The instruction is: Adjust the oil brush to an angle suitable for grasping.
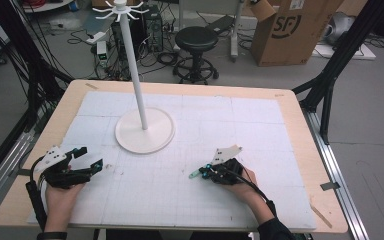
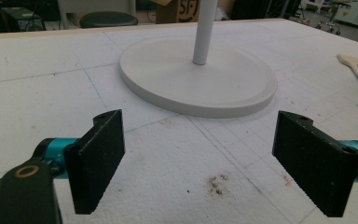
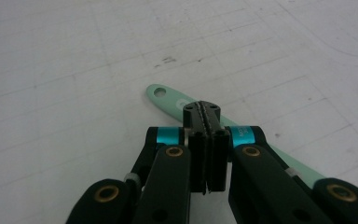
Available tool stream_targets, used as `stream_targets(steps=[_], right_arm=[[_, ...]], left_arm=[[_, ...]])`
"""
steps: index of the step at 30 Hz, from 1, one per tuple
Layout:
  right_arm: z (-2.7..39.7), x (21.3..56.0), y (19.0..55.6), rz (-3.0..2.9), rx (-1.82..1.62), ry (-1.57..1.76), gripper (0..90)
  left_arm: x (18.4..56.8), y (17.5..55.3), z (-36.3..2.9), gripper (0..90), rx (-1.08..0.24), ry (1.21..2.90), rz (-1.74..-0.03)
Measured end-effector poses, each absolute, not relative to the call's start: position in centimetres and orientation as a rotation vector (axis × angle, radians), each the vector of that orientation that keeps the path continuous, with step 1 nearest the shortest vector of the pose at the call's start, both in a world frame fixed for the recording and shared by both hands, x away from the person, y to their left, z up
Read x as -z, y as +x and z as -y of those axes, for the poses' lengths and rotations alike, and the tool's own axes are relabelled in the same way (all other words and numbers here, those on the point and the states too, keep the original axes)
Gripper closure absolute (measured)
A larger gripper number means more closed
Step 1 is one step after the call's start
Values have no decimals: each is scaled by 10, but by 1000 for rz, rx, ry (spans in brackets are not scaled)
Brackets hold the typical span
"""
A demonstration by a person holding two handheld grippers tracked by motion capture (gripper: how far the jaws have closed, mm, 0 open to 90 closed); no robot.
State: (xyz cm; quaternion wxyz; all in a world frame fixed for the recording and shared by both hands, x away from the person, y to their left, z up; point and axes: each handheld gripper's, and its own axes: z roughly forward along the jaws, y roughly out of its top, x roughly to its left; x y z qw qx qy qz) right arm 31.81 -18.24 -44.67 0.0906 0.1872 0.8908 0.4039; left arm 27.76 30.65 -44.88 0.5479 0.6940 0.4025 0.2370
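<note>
Two grippers are working over the white table [image 1: 190, 200]. The right gripper [image 3: 206, 116] is hovering with its jaws pressed fully together and nothing between them, just above the mint-green spatula [image 3: 168, 97], which is lying flat on the table beneath it, near the stand [image 1: 145, 131]. With the jaws together like this, it is risking nudging the handle aside rather than catching it. The left gripper [image 2: 198, 161] is waiting with its jaws spread wide and nothing in them, pointing at the stand's base.
</note>
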Motion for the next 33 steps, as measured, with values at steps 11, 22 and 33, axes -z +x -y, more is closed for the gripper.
stream_targets(steps=[11, 22, 33], right_arm=[[170, 445, 344, -2615, -1153, 653, 900], [162, 444, 367, -2571, -1109, 744, 900], [159, 442, 390, -2508, -1037, 832, 900]], left_arm=[[449, 278, -307, 175, -559, 1638, -957], [449, 278, -306, 175, -559, 1638, -956], [449, 277, -306, 173, -560, 1640, -951]])
